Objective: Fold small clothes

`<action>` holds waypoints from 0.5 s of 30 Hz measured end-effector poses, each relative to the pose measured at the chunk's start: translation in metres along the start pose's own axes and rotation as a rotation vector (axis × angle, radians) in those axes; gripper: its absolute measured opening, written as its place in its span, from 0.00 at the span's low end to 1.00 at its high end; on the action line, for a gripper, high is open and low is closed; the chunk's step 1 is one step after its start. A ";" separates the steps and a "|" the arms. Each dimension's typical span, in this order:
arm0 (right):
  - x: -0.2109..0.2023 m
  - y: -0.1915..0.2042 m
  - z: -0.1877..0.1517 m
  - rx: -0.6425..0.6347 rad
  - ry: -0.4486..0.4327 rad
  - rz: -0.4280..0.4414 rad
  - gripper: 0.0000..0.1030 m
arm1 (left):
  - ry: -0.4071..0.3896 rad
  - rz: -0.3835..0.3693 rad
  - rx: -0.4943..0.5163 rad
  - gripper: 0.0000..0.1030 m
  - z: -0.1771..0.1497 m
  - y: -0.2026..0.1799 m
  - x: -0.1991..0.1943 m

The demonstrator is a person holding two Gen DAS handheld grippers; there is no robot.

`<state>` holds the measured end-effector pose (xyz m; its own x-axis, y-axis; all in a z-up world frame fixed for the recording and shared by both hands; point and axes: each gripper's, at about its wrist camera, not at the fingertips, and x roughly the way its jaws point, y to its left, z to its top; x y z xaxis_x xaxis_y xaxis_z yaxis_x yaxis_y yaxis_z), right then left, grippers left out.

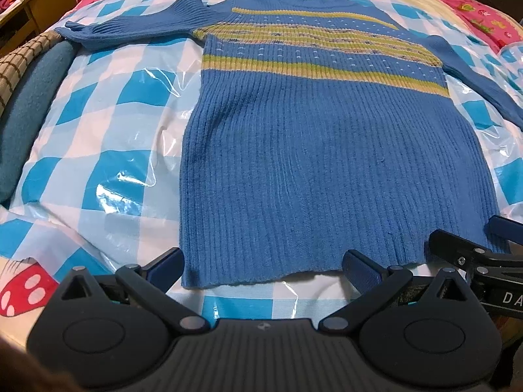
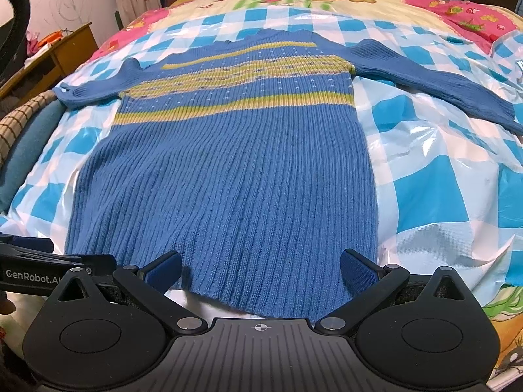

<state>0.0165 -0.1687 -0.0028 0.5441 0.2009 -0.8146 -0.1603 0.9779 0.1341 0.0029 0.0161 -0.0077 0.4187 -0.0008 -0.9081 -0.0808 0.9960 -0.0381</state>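
Note:
A small blue ribbed sweater (image 1: 294,150) with yellow-green stripes lies flat on the bed, sleeves spread out, hem toward me; it also shows in the right wrist view (image 2: 228,176). My left gripper (image 1: 263,266) is open, its jaws wide apart at the hem's left part, holding nothing. My right gripper (image 2: 261,266) is open, its jaws wide apart at the hem's right part, holding nothing. The right gripper also shows in the left wrist view (image 1: 474,248), at the hem's right corner. The left gripper's body shows in the right wrist view (image 2: 39,261).
A blue-and-white checked plastic sheet (image 1: 114,137) covers the bed under the sweater. A teal blanket (image 1: 29,107) and a checked cloth (image 1: 19,62) lie at the left edge. A wooden desk (image 2: 55,55) stands left. Colourful cartoon bedding (image 2: 457,13) lies behind.

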 end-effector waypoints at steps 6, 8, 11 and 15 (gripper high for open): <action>0.000 -0.001 0.000 0.004 0.001 -0.001 1.00 | 0.005 -0.002 0.004 1.00 0.000 0.001 0.001; 0.000 -0.001 0.000 0.004 0.001 0.000 1.00 | 0.005 -0.002 0.003 1.00 0.000 0.001 0.001; 0.001 -0.001 0.000 0.004 0.002 0.000 1.00 | 0.006 -0.003 0.004 1.00 0.000 0.001 0.001; 0.001 -0.001 0.000 0.004 0.002 0.001 1.00 | 0.006 -0.003 0.006 1.00 0.000 0.001 0.000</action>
<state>0.0169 -0.1692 -0.0039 0.5424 0.2014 -0.8156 -0.1572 0.9780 0.1370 0.0034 0.0173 -0.0080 0.4135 -0.0038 -0.9105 -0.0743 0.9965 -0.0379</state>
